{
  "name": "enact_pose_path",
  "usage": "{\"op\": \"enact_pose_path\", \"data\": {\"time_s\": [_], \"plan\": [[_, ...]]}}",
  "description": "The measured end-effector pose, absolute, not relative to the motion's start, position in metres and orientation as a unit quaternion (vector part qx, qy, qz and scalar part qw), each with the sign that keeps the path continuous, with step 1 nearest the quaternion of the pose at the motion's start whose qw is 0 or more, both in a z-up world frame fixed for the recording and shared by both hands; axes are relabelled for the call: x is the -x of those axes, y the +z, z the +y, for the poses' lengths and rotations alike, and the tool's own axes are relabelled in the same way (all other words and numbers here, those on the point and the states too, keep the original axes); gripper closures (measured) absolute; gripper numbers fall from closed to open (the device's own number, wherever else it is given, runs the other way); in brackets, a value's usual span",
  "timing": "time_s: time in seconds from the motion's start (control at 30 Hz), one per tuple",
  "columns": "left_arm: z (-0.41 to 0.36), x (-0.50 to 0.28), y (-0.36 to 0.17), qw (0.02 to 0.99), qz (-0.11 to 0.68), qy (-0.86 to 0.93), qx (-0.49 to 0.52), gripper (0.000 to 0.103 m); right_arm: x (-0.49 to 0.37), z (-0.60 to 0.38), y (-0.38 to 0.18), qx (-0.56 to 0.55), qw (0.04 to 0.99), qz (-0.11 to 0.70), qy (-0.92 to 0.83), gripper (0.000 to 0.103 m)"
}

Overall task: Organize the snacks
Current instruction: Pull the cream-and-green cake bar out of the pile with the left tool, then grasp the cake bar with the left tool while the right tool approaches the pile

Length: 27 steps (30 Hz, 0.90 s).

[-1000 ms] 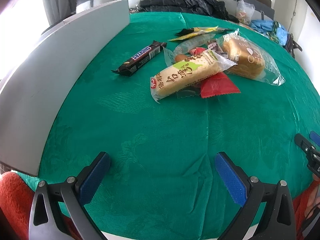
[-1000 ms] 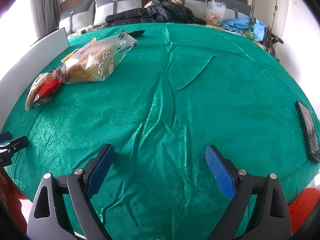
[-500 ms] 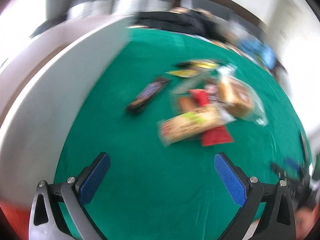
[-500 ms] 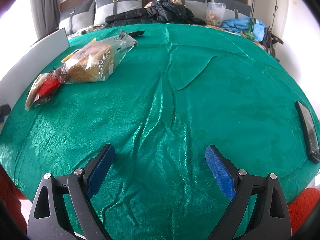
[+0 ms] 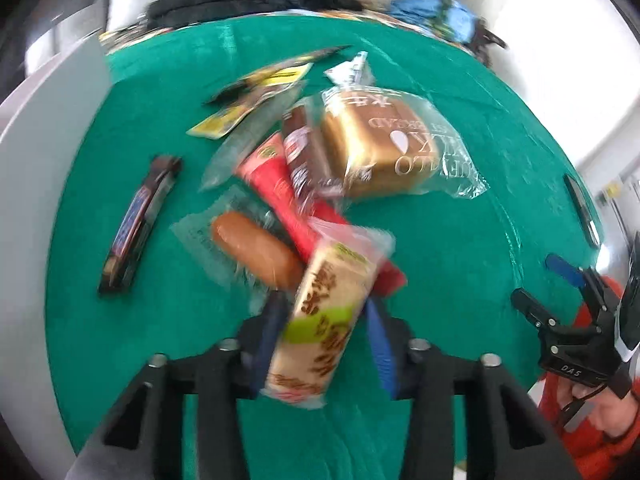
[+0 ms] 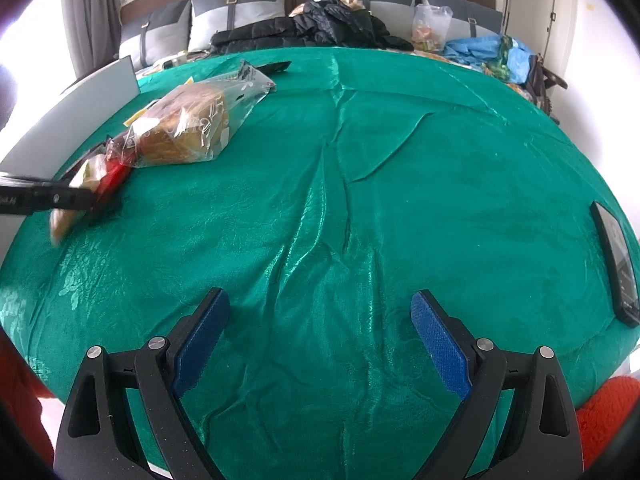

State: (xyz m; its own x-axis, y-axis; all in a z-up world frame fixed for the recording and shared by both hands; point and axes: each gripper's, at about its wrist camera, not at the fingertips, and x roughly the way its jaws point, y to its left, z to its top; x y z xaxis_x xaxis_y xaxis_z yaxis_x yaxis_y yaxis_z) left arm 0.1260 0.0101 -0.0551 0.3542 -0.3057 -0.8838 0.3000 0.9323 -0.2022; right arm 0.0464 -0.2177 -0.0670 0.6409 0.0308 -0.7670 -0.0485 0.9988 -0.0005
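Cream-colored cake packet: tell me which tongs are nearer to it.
Left. The left tongs straddle the cake packet; the right tongs hover open over bare green cloth, well away.

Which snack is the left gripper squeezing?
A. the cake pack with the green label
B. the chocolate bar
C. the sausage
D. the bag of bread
A: the left gripper has its blue pads on both sides of the cake pack, while the other snacks lie apart on the cloth.
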Motion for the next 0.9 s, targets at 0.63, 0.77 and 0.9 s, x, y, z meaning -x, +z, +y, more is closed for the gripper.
{"op": "enact_pose_path", "data": {"time_s": [0.63,0.77,0.9], "plan": [[0.06,-0.06,-0.08,0.85,0.526,-0.018,0.025,0.017,-0.049,-0.216,-0.067,0.009,0.908,0.419,0.019,0.007],[0.057,-0.057,-0.082,0.855,0.518,-0.019,-0.003,0.014,-0.049,-0.216,-0.067,0.009,0.909,0.417,0.02,0.007],[0.064,-0.057,-0.086,0.855,0.518,-0.008,0.003,0.003,-0.048,-0.217,-0.066,0.009,0.909,0.416,0.021,0.007]]}}
